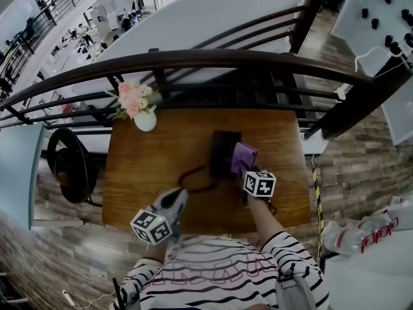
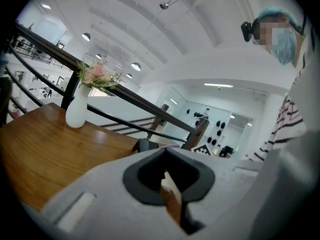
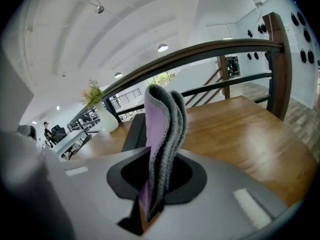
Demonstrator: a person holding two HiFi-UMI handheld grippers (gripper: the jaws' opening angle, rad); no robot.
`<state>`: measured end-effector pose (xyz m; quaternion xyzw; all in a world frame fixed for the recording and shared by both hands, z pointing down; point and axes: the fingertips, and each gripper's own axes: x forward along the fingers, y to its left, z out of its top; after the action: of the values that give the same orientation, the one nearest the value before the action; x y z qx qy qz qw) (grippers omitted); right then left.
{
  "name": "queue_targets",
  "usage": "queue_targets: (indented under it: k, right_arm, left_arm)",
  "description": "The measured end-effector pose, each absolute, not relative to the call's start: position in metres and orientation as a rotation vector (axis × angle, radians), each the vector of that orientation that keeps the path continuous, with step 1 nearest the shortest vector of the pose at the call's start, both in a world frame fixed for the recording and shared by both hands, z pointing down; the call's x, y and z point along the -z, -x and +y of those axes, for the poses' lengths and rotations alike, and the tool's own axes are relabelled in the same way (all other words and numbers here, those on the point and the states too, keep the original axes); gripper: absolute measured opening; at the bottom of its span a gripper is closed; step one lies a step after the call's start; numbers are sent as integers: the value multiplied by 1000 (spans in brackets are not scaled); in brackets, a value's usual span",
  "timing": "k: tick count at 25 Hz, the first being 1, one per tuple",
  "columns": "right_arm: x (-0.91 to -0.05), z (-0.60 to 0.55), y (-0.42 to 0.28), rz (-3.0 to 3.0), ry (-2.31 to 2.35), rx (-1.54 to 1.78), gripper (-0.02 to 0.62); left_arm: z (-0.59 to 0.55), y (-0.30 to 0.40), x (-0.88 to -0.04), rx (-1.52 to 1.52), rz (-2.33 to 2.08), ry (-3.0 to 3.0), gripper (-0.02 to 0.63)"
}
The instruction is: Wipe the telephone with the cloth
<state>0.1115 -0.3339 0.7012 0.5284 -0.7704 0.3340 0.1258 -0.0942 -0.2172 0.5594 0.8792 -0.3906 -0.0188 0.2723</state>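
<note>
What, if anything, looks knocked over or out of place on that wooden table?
Nothing stands out. The vase stands upright at a back corner of the table, the telephone lies flat mid-table with its cord looped in front, and the cloth is folded in the right gripper.

Telephone (image 1: 221, 148) partly under the cloth (image 1: 243, 158)

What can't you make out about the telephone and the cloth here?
- Buttons or handset of the telephone: head view, too small and dark; the cloth overlaps its right side.
- The telephone in the right gripper view: mostly hidden behind the cloth and the right gripper.
- The telephone in the left gripper view: only a sliver over the left gripper.
- Whether cloth touches telephone: no view settles it.
</note>
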Motion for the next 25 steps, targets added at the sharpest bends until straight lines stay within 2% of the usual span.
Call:
queue_targets:
  k: [6,12,18,25]
  right_arm:
    - [-684,-319,-45,-2408,-1355,-960,52]
    - [-703,-312,8,-2413,-1207,-966,52]
    - [-726,-310,15,-2347,-1177,-934,52]
    - [-728,-306,-9,-2315,-1218,-927,54]
  left_arm:
    - [-215,97,-558,55,-1069,-2362,2]
    - [-209,109,-556,67,-1111,-2344,2]
    - [-205,120,-554,73,-1157,-2326,2]
    - [-204,113,-552,70,-1126,-2341,2]
